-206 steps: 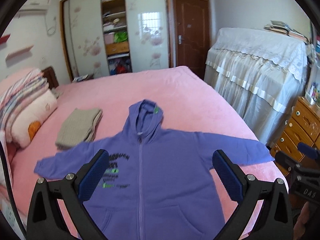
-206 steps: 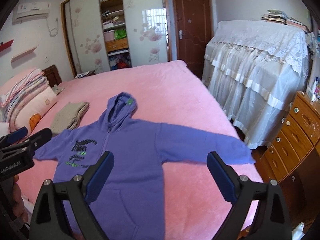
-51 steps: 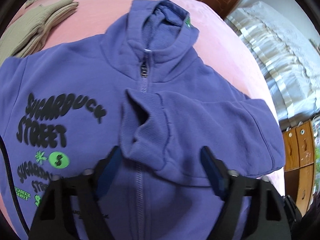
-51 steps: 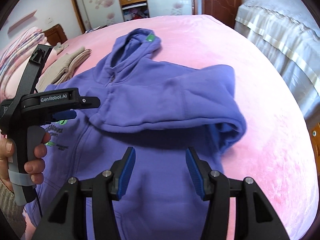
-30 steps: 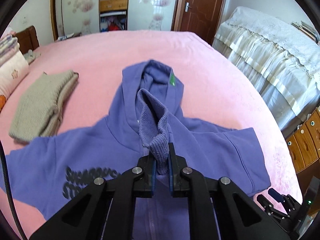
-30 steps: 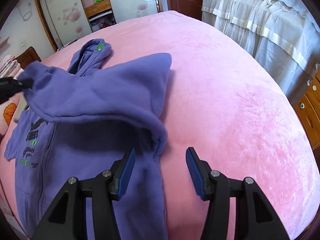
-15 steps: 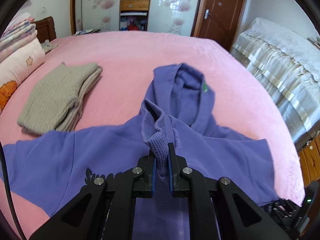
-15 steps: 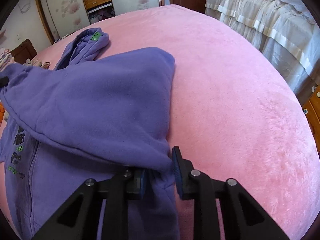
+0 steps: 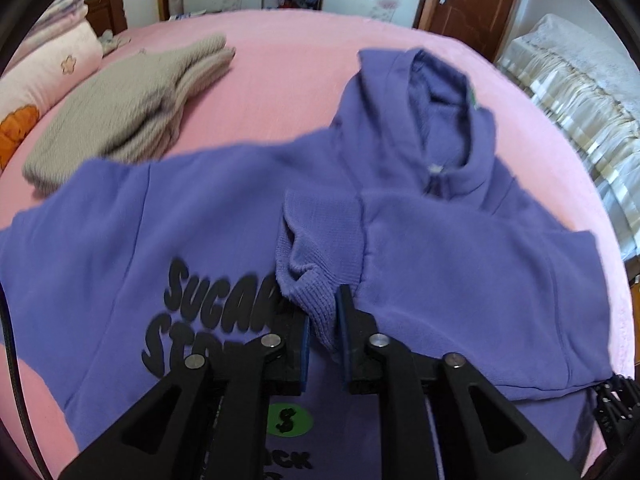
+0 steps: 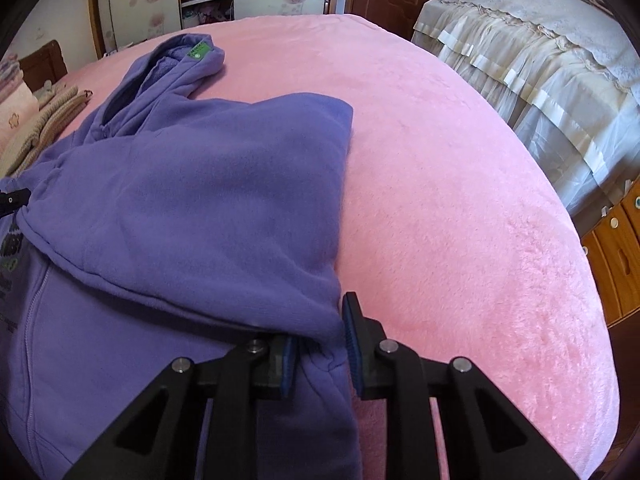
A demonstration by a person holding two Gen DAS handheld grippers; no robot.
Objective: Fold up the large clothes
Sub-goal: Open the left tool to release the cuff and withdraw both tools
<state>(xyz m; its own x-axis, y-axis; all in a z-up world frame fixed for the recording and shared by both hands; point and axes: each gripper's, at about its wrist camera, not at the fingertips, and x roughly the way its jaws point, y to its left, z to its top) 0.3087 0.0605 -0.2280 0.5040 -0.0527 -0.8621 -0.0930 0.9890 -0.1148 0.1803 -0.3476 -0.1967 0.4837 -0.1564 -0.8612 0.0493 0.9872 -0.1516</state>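
A purple zip hoodie (image 9: 460,280) lies face up on the pink bed (image 10: 460,200), hood (image 9: 432,92) at the far end. Its right sleeve is folded across the chest. My left gripper (image 9: 322,320) holds the ribbed sleeve cuff (image 9: 308,292) low over the black chest print; its jaws are opening, with the cuff still between the pads. My right gripper (image 10: 318,340) has the folded sleeve edge (image 10: 320,320) at the hoodie's right side between its pads, and its jaws are opening slightly too.
A folded beige sweater (image 9: 132,108) lies left of the hoodie, near a pillow (image 9: 48,64). Bare pink bed stretches right of the hoodie. Beyond the bed's right edge stand lace-covered furniture (image 10: 540,40) and a wooden dresser (image 10: 616,256).
My left gripper has come down with the cuff onto the chest, and the print now shows. My right gripper closed onto the fold at the hoodie's right side and stayed there.
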